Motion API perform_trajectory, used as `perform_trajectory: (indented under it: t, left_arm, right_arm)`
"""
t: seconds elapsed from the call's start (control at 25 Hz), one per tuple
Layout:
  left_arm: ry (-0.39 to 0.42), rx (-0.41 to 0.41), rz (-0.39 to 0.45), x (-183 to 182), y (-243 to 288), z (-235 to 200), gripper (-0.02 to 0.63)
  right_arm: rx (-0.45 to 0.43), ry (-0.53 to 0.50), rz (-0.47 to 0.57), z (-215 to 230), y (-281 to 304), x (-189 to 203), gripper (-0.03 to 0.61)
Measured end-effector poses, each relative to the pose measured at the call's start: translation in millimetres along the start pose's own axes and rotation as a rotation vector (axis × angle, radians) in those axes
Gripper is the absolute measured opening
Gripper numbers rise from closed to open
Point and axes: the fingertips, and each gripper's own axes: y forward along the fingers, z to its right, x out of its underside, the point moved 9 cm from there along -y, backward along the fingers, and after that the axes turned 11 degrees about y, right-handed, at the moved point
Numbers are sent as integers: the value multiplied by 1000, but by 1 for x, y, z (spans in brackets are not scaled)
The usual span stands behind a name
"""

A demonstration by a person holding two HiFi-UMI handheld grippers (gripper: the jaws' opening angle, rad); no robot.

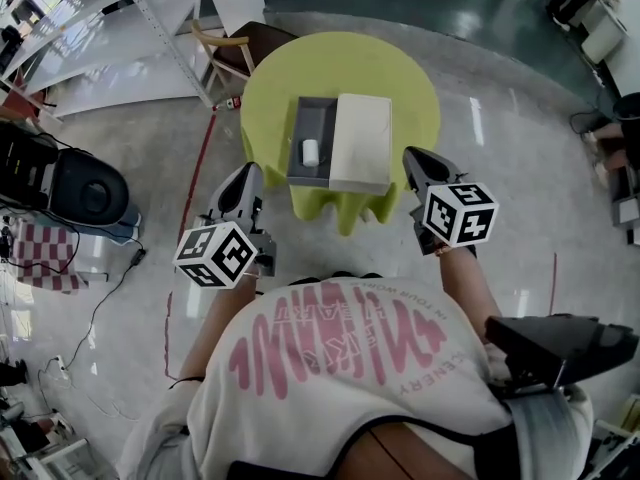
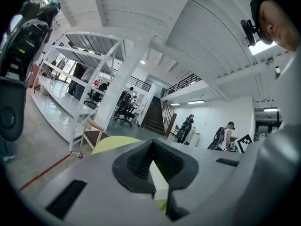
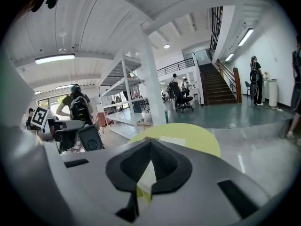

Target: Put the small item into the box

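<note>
A grey open box sits on the round yellow-green table, with a small white cylinder standing inside its near end. A white lid lies flat against the box's right side. My left gripper hovers off the table's near left edge, jaws shut and empty. On the near right, my right gripper is also shut with nothing in it. In the left gripper view the shut jaws frame a strip of the white lid. The right gripper view looks across the table.
A wooden chair stands behind the table at the left, beside a white shelving rack. A red line runs along the floor and a small bottle lies near it. People stand far off by the stairs.
</note>
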Motion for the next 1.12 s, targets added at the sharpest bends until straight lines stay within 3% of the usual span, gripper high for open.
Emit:
perform_trajectory:
  t: [0.44, 1.12]
  left_arm:
    - [0, -16, 4, 5, -19, -4, 8]
    - [3, -36, 9, 11, -22, -11, 8]
  right_arm:
    - [39, -22, -15, 4, -4, 2, 6]
    - [10, -31, -36, 4, 10, 10, 6]
